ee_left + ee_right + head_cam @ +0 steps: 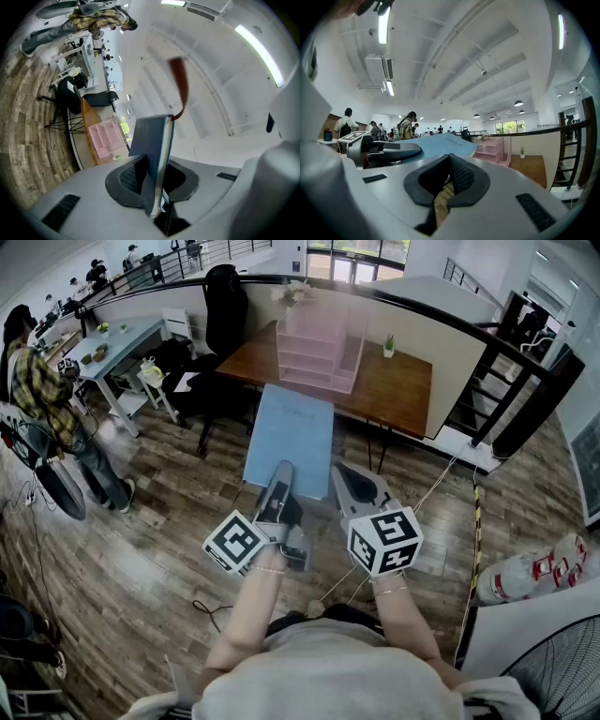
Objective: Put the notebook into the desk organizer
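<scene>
Slim rectangular notebook (pixel 289 437) with a matte light-blue cover, held in mid-air, cover up, over the floor and short of the desk. Not yet in the desk organizer (pixel 319 348). Seen edge-on in the left gripper view (pixel 154 154): pale page block between thin covers, with a dark red ribbon bookmark (pixel 180 89) curling off the far end. Clenched at its near edge by the left gripper (pixel 278 474), ribbed black pads pressed against both covers inside a smooth grey shell.

Just to the right, level with it, the right gripper (pixel 349 479): jaws closed together, nothing between them, same black textured pads (pixel 461 176) meeting at the tip. Blue cover (pixel 440 145) visible off to its left in that view.

Farther ahead, a translucent pink organizer of boxy shelves and clear walls, standing on a brown wooden desk (pixel 403 390). Near its right side, a small green potted plant (pixel 388 343). Underneath everything, a floor of grey-brown wood planks (pixel 141 559), grain plainly visible.
</scene>
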`<state>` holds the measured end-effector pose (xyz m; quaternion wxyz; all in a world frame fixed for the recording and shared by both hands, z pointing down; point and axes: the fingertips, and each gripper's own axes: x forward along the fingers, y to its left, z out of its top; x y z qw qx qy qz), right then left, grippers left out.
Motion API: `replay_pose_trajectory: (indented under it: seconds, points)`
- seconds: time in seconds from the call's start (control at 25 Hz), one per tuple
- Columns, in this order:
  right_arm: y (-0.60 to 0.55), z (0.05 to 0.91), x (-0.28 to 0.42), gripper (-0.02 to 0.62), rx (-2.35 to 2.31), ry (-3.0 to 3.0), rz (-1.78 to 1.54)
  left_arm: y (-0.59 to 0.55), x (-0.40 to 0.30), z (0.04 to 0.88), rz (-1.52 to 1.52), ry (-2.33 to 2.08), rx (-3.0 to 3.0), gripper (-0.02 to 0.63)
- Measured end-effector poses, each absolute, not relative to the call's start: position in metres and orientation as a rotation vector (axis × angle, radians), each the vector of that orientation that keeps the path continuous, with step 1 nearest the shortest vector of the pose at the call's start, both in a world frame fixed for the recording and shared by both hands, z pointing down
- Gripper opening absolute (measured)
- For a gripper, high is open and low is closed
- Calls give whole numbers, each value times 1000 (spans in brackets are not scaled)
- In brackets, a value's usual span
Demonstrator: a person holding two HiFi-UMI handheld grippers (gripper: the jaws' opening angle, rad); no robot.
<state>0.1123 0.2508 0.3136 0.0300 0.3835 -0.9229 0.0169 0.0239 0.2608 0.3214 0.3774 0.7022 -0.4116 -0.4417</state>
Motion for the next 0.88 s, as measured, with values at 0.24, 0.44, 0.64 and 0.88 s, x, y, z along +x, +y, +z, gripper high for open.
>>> replay_pose_trajectory:
  seconds: [0.24, 0.44, 0.64, 0.88]
  points:
    - [240, 318, 108, 0, 1132, -2826, -14, 247, 21, 321, -1155, -1043, 1789, 75]
    - [236, 322, 105, 2, 1109, -2839, -12, 241, 23, 326, -1143, -1046, 1781, 75]
    - [225, 313, 114, 3, 1174, -2896, 10, 231, 26, 337, -1071, -1111, 1802, 77]
    - [209, 323, 123, 3, 1149, -2902, 82, 218, 44, 338, -1067, -1078, 1807, 75]
